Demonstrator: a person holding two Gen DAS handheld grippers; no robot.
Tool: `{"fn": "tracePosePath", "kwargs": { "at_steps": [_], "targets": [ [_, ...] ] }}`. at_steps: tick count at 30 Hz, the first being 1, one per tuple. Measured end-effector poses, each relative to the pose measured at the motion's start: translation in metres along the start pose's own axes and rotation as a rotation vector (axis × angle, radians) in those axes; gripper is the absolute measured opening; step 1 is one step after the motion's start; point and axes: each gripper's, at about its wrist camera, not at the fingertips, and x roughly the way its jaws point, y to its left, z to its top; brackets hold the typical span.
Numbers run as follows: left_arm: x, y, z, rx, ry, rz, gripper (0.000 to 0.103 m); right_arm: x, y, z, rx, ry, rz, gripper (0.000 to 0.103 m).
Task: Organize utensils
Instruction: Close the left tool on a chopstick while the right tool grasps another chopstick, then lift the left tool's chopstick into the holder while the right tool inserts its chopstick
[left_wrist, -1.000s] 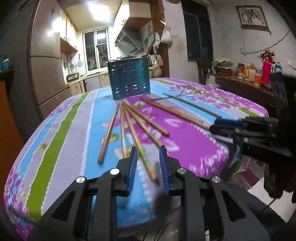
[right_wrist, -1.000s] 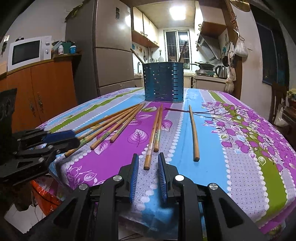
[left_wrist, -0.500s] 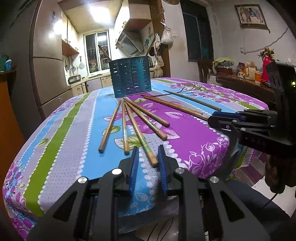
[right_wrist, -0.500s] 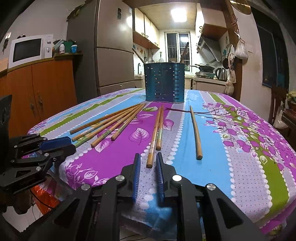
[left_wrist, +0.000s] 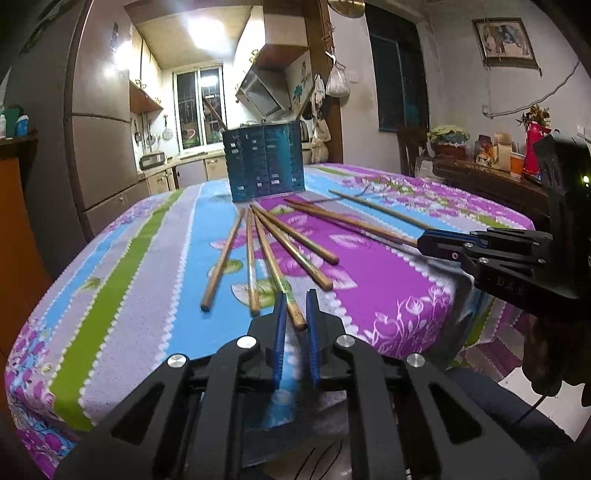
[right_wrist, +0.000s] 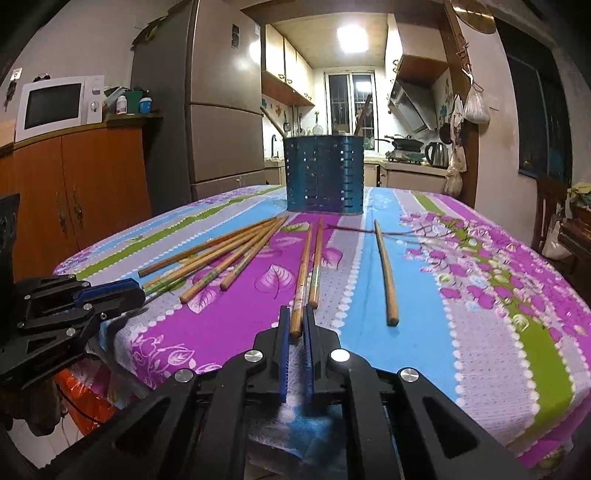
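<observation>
We judge the job barely begun: 8 bamboo chopsticks lie loose on the bench, and only a few handles, too dark to identify, poke from the blue perforated metal caddy standing toward the far edge.

Going left to right in the right wrist view, a fan of 5 chopsticks spreads from near the caddy toward the near left corner. Our left tongs are narrowed around the butt of 1 with a green painted band; we cannot tell whether the ribbed blue pads actually touch it. Next comes a pair lying almost parallel; our right tongs are nearly closed about the near end of the longer stick, contact likewise unclear. Last, a single chopstick lies apart toward the right edge.

The sticks are slim, round, tapered and smooth, likely to roll. The cloth is a nubbly, striped floral weave, draped over the bench edges.
</observation>
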Motion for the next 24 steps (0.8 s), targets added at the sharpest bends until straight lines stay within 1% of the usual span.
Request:
{"fn": "tracePosePath", "kwargs": {
  "at_steps": [5, 9, 14, 17, 20, 24],
  "targets": [
    [-0.017, 0.007, 0.019, -0.006, -0.065, 0.009, 0.008, -0.020, 0.000, 0.020, -0.019, -0.053, -0.002, 0.008],
    [-0.030, 0.012, 0.041, -0.006, -0.125, 0.009, 0.008, -0.039, 0.001, 0.045, -0.054, -0.114, -0.003, 0.008],
    [-0.040, 0.016, 0.072, 0.022, -0.210, 0.020, 0.006, -0.054, 0.000, 0.080, -0.112, -0.188, 0.005, 0.008],
    [-0.042, 0.018, 0.098, 0.045, -0.267, 0.029, 0.005, -0.057, -0.002, 0.101, -0.136, -0.227, 0.009, 0.008],
    [-0.037, 0.023, 0.123, 0.061, -0.302, 0.035, 0.005, -0.055, -0.005, 0.129, -0.160, -0.261, 0.026, 0.008],
    [-0.020, 0.029, 0.157, 0.065, -0.304, 0.020, 0.005, -0.041, -0.013, 0.162, -0.158, -0.261, 0.058, 0.008]
  ]
}}
